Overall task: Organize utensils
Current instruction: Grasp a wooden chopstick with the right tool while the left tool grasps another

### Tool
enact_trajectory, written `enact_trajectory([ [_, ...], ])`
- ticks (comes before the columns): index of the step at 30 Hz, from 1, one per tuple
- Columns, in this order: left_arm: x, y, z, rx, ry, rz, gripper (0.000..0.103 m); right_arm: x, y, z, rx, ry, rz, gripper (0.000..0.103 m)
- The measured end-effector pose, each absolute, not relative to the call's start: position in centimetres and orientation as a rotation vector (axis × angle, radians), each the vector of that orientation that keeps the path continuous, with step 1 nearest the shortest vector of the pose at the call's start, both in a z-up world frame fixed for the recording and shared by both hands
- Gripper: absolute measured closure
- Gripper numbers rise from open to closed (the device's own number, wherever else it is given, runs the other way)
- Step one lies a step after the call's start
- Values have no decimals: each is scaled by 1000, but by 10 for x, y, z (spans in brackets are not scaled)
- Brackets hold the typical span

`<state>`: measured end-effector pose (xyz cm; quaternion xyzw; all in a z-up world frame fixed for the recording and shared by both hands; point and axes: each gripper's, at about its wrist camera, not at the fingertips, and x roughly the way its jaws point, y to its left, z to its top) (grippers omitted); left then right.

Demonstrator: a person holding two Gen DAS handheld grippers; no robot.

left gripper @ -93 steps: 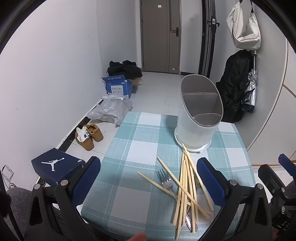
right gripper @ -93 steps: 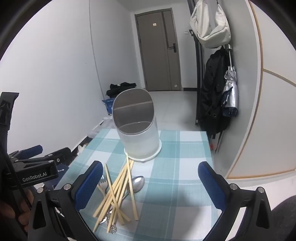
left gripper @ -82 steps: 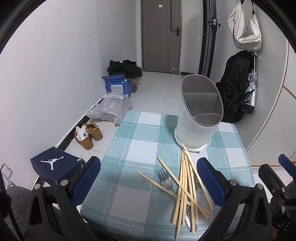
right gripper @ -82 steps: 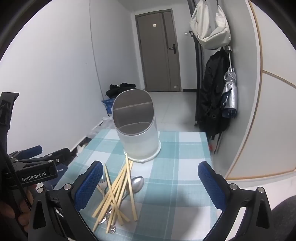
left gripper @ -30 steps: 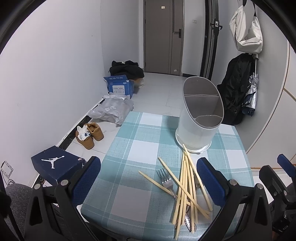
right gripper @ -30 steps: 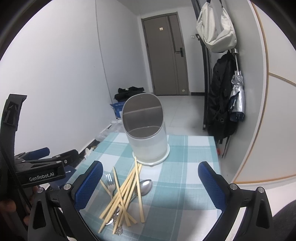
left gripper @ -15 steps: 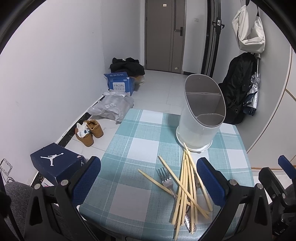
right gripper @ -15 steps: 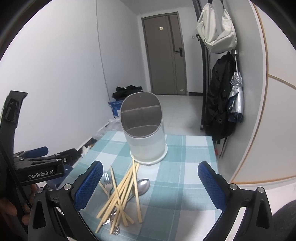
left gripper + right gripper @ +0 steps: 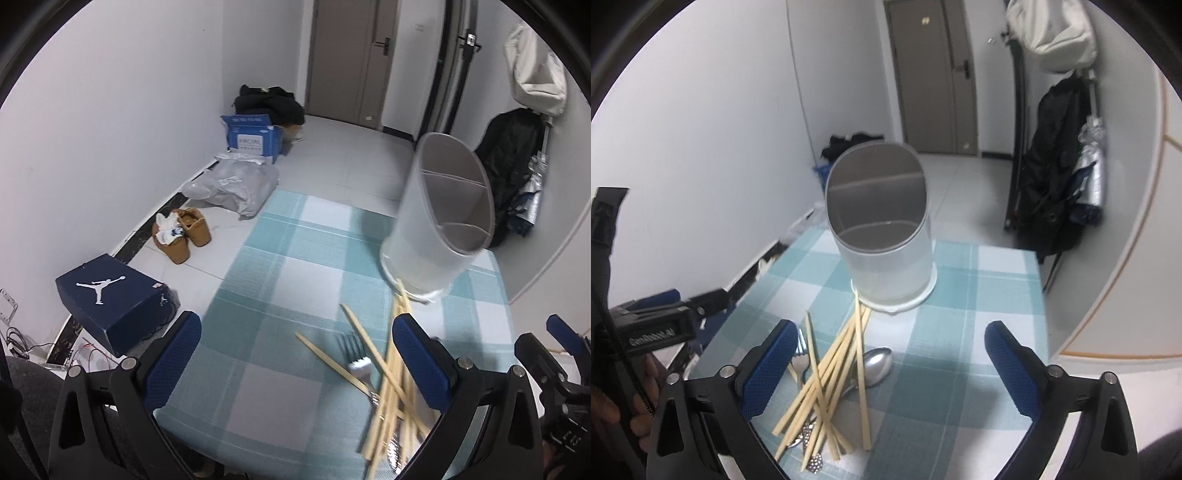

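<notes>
Right wrist view: checked surface [image 9: 979,295] filling the middle, teal and white squares. Upright on its far half, a tall pale holder [image 9: 886,236] with an oval mouth and inner dividers, apparently empty. Just near of its base, a loose heap of chopsticks [image 9: 834,373] fanned and crossed over one another, the far tips touching or almost touching the holder's foot. Under and beside the heap, a spoon [image 9: 875,365] with bowl up on the right and a fork [image 9: 799,360] on the left, plus other metal handles too buried to tell apart.

Right tongs [image 9: 890,369] spread wide, gripping nothing, hovering above the near edge of the heap. Left tongs [image 9: 295,365] likewise wide apart and empty, poised over the left part of the surface with the fork [image 9: 354,363] and chopsticks [image 9: 391,373] between and under the right pad; holder [image 9: 439,221] far and to the right.

Step in hand, as a judgement: the approach before a first pick, nothing sorted yet, every utensil lying on the surface. Next move likely calls for lowering one pair of tongs onto a single piece at the edge of the heap, closing across its thin shaft, lifting clear of the tangle, then dropping it upright into one compartment. Risk of dragging neighbours along with a crossed stick.
</notes>
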<state>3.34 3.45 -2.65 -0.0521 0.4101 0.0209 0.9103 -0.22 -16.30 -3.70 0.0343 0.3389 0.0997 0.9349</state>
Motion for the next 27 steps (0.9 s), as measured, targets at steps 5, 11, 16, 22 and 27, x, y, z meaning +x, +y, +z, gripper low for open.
enact_trajectory([
  [5,56,52,-39,-184,925,48,1,36,-143,-64,-1,817,279,30],
  [11,74,71,-51,-311,986,26,1,73,-124,-96,-7,915,326,45],
  [16,87,80,-63,-386,1071,11,1,92,-111,-115,1,958,348,59],
  [22,94,88,-76,-470,1141,-14,1,104,-103,-129,33,972,325,77],
  [27,93,89,-79,-472,1150,-27,1,107,-100,-128,28,940,323,89],
])
